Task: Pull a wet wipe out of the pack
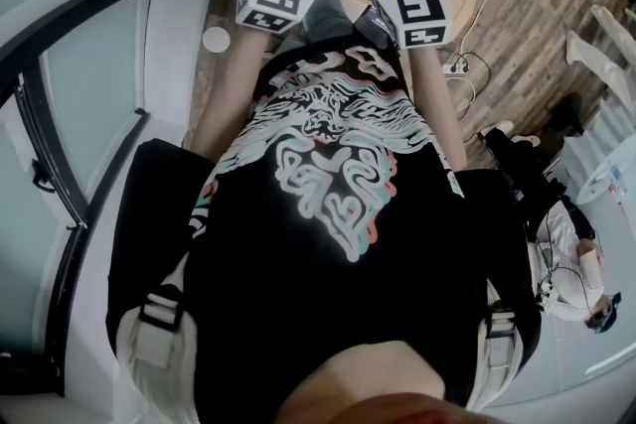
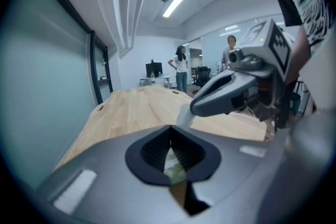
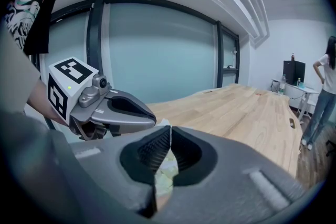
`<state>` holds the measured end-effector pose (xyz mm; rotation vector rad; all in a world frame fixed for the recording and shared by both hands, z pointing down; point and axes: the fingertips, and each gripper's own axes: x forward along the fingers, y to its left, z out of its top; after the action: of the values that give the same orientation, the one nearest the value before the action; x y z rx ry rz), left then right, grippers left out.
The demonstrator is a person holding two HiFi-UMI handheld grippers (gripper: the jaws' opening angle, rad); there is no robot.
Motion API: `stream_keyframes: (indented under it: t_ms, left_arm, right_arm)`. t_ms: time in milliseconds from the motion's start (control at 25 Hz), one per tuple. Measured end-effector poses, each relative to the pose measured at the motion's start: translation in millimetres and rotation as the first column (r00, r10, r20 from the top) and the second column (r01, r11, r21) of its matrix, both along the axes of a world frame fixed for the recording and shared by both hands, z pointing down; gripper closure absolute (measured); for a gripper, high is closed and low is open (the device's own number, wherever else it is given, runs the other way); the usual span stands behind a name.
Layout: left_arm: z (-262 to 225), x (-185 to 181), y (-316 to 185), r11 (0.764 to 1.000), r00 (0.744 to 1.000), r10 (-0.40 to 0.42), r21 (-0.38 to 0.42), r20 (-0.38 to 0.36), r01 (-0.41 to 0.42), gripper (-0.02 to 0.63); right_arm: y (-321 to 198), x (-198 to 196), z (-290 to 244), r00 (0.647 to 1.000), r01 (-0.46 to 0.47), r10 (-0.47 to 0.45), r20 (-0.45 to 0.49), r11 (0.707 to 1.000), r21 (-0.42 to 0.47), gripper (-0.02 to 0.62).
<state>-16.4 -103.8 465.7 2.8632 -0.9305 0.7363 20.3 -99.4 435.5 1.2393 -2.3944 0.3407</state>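
Right gripper view: pale pack [image 3: 164, 179] shows behind touching fingers [image 3: 148, 152].

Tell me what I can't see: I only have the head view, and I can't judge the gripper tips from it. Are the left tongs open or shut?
Observer: Shut. In the left gripper view, the left gripper has its tongs meeting at the tips, with nothing pinched there.
Operator: And the right?
Observer: The right gripper is shut too, tips touching and empty.
Operator: Where's the pack?
Observer: A pale green-and-white thing shows through the gap behind the right tongs, beneath them. It is likely the pack, though too little shows to be sure.
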Motion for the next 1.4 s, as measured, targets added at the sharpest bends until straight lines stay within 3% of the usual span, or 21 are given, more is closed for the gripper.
stream_keyframes:
  t_ms: [1400]
  left_arm:
    - [-26, 5, 12, 0.997, 0.998, 0.061, 0.042, 0.008, -0.061, 0.618]
  right_arm:
    - [14, 18, -19, 0.996, -0.091, 0.091, 0.011, 0.995, 0.027, 0.591]
